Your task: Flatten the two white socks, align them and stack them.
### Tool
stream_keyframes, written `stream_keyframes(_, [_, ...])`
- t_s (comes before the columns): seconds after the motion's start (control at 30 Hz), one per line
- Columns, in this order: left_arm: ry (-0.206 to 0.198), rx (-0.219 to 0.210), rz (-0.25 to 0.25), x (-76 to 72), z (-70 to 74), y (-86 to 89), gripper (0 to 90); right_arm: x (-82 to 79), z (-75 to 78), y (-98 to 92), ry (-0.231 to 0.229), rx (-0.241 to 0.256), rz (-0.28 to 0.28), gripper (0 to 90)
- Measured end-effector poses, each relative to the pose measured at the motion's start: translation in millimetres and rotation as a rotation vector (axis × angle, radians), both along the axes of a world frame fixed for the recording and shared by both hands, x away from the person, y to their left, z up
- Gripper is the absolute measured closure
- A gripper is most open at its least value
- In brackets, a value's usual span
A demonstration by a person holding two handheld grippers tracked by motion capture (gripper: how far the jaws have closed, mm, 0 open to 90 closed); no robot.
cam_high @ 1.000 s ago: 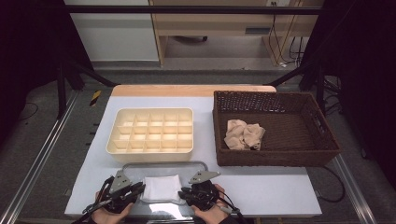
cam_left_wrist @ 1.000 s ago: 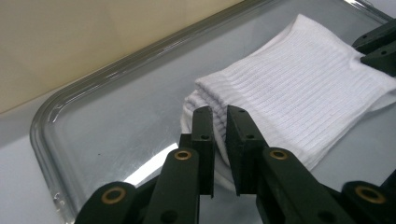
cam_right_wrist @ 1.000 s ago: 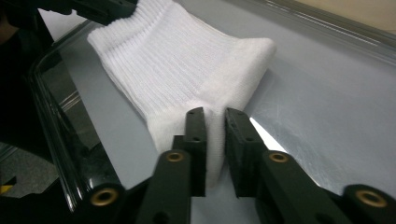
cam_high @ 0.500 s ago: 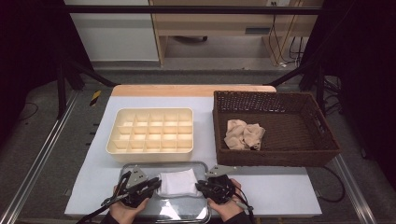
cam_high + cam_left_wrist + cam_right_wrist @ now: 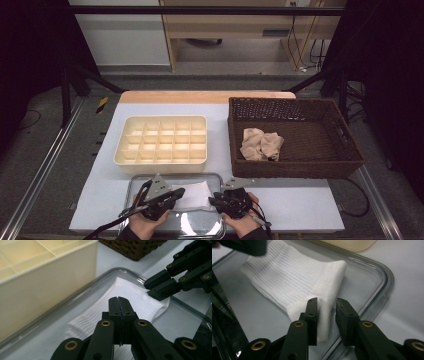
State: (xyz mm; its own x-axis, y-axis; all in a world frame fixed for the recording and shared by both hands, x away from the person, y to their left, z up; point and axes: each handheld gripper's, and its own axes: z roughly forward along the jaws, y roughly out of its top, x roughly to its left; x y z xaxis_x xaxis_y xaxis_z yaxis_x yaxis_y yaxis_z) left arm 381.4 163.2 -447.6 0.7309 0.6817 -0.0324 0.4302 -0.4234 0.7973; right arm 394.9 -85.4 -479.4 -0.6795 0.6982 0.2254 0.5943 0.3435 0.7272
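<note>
Both grippers sit low over the clear tray (image 5: 131,206). Left gripper (image 5: 118,300) — jaws pressed together, empty, above one white sock (image 5: 287,280). Right gripper (image 5: 326,305) — jaws part-open, straddling the sock's edge.

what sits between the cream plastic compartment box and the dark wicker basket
Nothing: a bare strip of white table top separates the cream compartment box from the dark wicker basket, seen in the high view.
</note>
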Motion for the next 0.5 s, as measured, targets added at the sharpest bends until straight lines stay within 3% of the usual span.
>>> stream_keyframes(0.2, [0.040,0.045,-0.008,6.5,-16.4,-11.6,89.6,2.5,-1.7,0.1,0.044,0.039,0.001,82.0])
stream_keyframes(0.3, [0.055,0.060,-0.012,7.0,-20.7,-13.6,89.5,3.9,1.9,0.4,0.051,0.026,0.008,84.2])
stream_keyframes(0.37, [0.058,0.062,-0.011,7.3,-20.2,-13.8,89.6,3.0,9.1,0.3,0.019,0.025,0.014,84.6])
stream_keyframes(0.5, [0.073,0.052,-0.012,8.9,-19.9,-14.1,89.5,-2.1,31.1,3.8,-0.068,0.097,0.054,84.8])
